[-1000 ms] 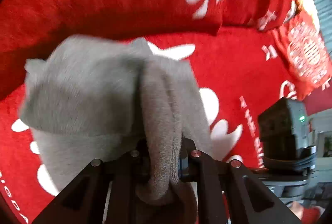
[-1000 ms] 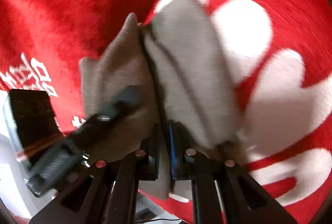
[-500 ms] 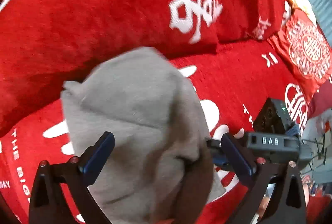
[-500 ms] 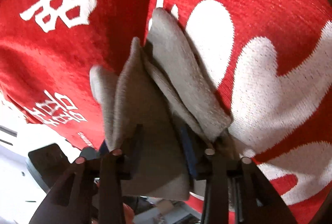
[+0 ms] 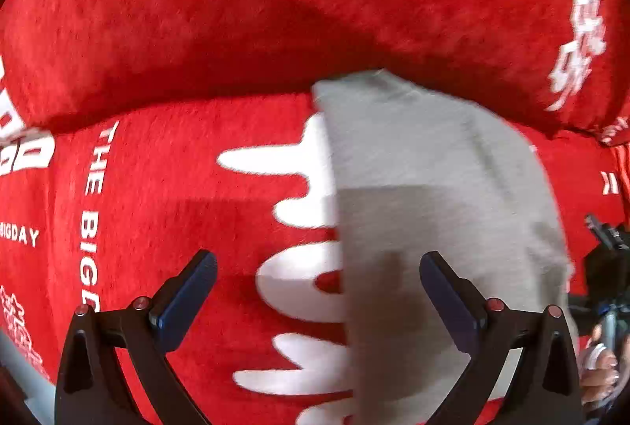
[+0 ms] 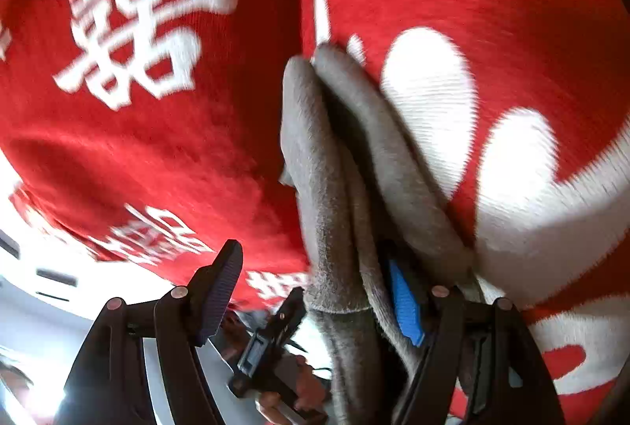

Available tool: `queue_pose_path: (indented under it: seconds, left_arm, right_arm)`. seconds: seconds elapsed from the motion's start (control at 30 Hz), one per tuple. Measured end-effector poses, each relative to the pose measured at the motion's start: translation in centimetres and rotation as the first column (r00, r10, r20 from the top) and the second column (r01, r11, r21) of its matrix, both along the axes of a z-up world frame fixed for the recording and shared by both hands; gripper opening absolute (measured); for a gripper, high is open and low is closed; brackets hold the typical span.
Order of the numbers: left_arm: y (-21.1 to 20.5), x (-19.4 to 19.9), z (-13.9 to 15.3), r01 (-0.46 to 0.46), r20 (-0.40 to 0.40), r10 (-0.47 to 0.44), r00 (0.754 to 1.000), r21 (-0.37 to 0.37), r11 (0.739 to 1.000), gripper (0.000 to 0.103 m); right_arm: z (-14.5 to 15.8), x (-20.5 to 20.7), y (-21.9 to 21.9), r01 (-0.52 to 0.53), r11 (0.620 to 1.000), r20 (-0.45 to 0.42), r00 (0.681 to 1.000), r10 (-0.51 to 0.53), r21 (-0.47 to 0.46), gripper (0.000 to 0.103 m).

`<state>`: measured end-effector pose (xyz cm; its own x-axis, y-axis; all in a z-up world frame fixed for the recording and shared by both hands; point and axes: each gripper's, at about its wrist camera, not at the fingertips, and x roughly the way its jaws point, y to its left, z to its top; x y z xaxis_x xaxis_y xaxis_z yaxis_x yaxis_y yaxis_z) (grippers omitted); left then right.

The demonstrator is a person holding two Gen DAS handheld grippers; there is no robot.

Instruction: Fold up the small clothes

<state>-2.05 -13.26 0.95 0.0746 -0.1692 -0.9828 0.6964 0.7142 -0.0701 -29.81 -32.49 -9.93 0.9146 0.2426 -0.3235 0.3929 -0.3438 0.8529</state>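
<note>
Your left gripper [image 5: 317, 281] hangs with jaws spread wide and empty over the red blanket [image 5: 165, 220]. The folded grey garment [image 5: 433, 180] lies on it by the pillow [image 5: 275, 11]. Your right gripper [image 6: 315, 287] jaws have just been opening, with the garment's edge loose between them.

A plush red bed cover [image 5: 165, 212] printed with white lettering and large white shapes fills the view, meeting a long red bolster cushion [image 5: 275, 15] bearing a white double-happiness character [image 6: 138, 19]. Beyond the bedding's edge, a bright white wall [image 6: 43, 267] glares in strong daylight.
</note>
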Motion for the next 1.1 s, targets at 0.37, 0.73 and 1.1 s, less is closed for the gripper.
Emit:
queue_pose_path:
  seconds: [0.37,0.73,1.1]
  left_arm:
    - [0.6,-2.5,-0.4,0.121,-0.029,-0.122,0.992,-0.031,0.992,0.103]
    - [3.5,-3.0,-0.4,0.128,-0.031,-0.127,0.991,0.028,0.991,0.103]
    - [4.8,-6.5,-2.8,0.21,-0.043,-0.207,0.977,0.095,0.973,0.103]
  right_arm:
    - [6.0,2.9,0.8,-0.373,0.872,-0.337,0.904,0.263,-0.318,0.018]
    - [7.8,-0.1,1.6,-0.448,0.813,-0.492,0.838,0.237,-0.372,0.049]
    - [8.6,-1.0,7.3,-0.619,0.684,-0.69,0.686,0.232,-0.386,0.05]
